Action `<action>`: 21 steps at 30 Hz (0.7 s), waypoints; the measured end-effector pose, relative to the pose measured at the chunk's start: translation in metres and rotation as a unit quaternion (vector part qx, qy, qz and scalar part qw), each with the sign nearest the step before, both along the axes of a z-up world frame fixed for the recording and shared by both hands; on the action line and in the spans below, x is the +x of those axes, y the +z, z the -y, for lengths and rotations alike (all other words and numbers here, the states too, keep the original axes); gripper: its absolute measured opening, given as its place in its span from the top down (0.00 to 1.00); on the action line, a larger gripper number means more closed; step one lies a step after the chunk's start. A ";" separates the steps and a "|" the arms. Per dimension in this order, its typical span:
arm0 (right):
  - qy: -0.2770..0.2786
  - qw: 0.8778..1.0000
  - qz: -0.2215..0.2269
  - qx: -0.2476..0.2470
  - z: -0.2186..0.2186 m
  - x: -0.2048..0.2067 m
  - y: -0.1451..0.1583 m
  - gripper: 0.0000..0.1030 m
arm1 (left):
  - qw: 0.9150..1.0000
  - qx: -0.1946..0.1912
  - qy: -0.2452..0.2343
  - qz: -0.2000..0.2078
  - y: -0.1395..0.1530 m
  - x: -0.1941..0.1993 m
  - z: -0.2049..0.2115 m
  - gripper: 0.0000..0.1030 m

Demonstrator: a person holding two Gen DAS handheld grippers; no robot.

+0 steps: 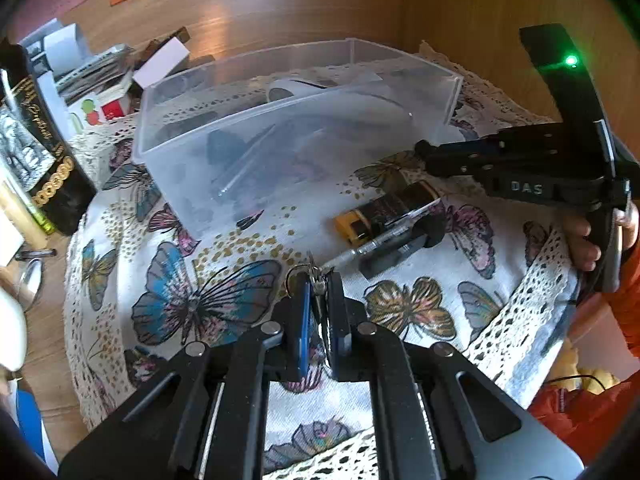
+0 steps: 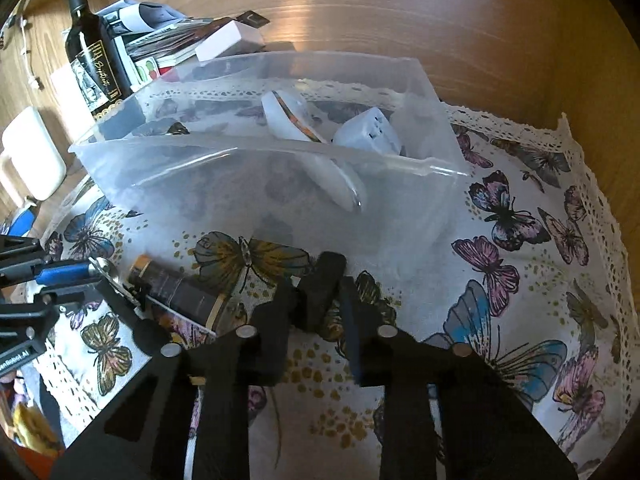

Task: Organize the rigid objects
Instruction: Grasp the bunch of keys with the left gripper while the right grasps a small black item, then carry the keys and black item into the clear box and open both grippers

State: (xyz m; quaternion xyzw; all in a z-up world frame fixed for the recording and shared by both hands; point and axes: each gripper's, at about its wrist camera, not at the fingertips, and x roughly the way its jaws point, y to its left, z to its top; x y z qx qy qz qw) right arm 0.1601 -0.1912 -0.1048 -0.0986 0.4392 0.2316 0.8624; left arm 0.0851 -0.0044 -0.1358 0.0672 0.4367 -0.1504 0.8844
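left gripper [image 1: 318, 292]: jaws are pinched shut on a blue key fob [image 1: 303, 316], with a key ring [image 1: 298, 276] and small metal keys poking out past the fingertips; it's held just above the butterfly tablecloth [image 1: 208, 300], on the near side of the bin; in the right wrist view the same gripper [image 2: 94, 276] is seen at the left edge, blue fob [image 2: 64, 272] clamped in it, right beside the pile of loose stuff

right gripper [image 2: 320, 280]: closed around a black block-ish thing [image 2: 322, 292]; what it actually is can't be told, too dark and blurry; it's held low over the cloth [image 2: 520, 240], just in front of the bin's near wall; from the left wrist view the gripper [image 1: 424, 150] is seen side-on with its tips close together, and the grip itself is hidden there

clear plastic bin [image 2: 280, 176]: sat on the cloth towards the back; a white plug adapter [image 2: 366, 130] and a white rounded object [image 2: 316, 152] with an orange stripe are lying inside; same bin [image 1: 280, 120] shows in the left view, contents mostly fogged by the plastic

still out on the cloth: a dark cylinder with a yellow end [image 1: 384, 212], a pen [image 1: 384, 236] lying against it, and a black piece [image 1: 400, 248] touching both; all between the two grippers

background: a dark bottle [image 2: 94, 52] with a gold-lettered label, a stack of papers and boxes [image 2: 180, 40], and a white mug [image 2: 30, 152] off to the left on the wooden surface
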 end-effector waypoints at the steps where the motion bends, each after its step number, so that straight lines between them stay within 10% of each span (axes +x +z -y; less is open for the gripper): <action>1: 0.001 1.000 0.003 0.000 0.001 -0.002 0.000 0.82 | 1.000 0.000 0.001 0.001 0.000 -0.002 0.000 0.93; 21: 0.019 0.994 0.096 0.041 -0.001 -0.044 0.050 0.82 | 0.994 -0.046 0.066 0.074 0.052 -0.028 -0.039 0.94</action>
